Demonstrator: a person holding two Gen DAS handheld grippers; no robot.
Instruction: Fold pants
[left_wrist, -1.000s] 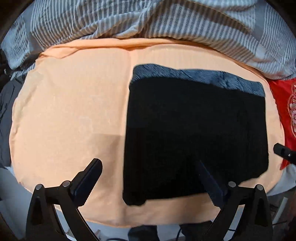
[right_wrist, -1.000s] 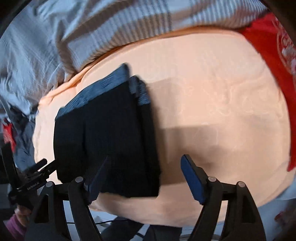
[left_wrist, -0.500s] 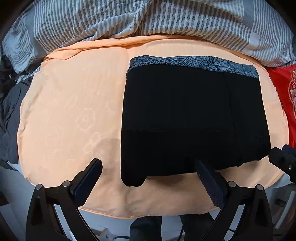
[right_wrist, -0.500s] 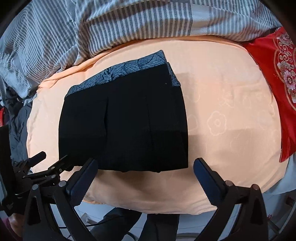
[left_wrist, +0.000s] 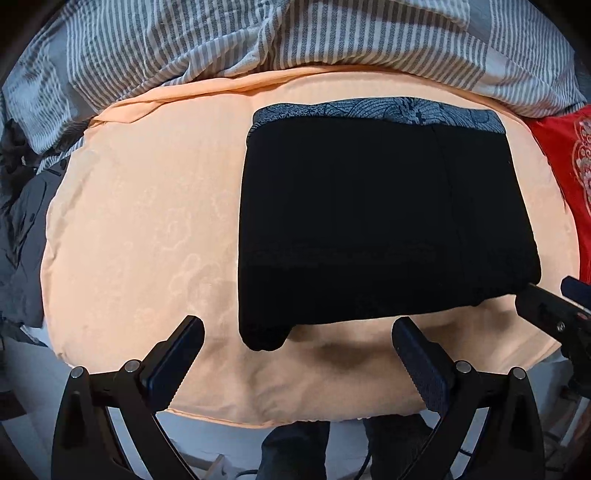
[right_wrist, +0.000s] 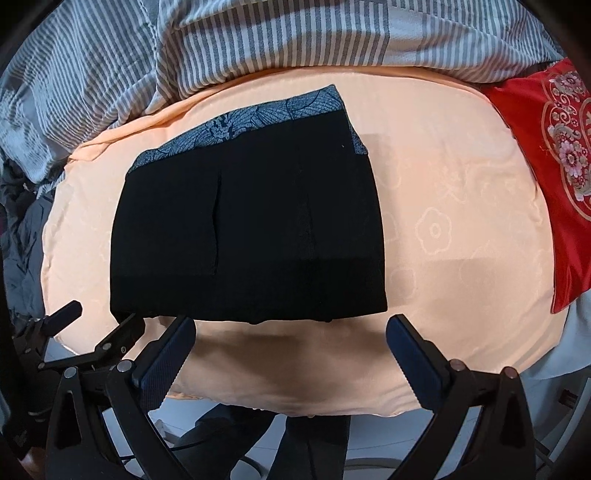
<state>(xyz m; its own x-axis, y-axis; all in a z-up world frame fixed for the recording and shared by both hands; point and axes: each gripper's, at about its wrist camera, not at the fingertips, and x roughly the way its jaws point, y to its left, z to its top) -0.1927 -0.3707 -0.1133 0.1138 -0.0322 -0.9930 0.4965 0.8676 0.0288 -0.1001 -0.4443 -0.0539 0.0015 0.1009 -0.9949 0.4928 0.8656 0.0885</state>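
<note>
- On the peach cushion (left_wrist: 140, 221), toward 1 o'clock of its centre in the left wrist view, lies one pair of black pants (left_wrist: 369, 229), folded into a compact rectangle.
- One blue-grey patterned band (left_wrist: 376, 112) runs along the far edge of the pants, at 12 o'clock of the bundle; in the right wrist view this band (right_wrist: 240, 123) slants from 9 o'clock up to 1 o'clock.
- Two vertical creases show on the pants (right_wrist: 258, 229) in the right wrist view, one left of centre and one right of centre.
- The left gripper (left_wrist: 297, 354) hangs at 6 o'clock of the bundle, just off its near edge; its two fingers are spread wide and grasp nothing.
- The right gripper (right_wrist: 290, 350) hangs likewise at 6 o'clock of the pants, its two fingers released and apart, touching no cloth.
- Each gripper appears in the other's view: the right one at 3 o'clock of the left wrist view, the left one at 8 o'clock of the right wrist view.
- One grey-and-white striped duvet (right_wrist: 258, 40) lies bunched beyond the cushion (right_wrist: 443, 229) at 12 o'clock.
- One red embroidered pillow (right_wrist: 554, 147) sits at 3 o'clock, against the cushion's edge.
- One heap of dark grey cloth (left_wrist: 22, 229) lies at 9 o'clock, beside the cushion.
</note>
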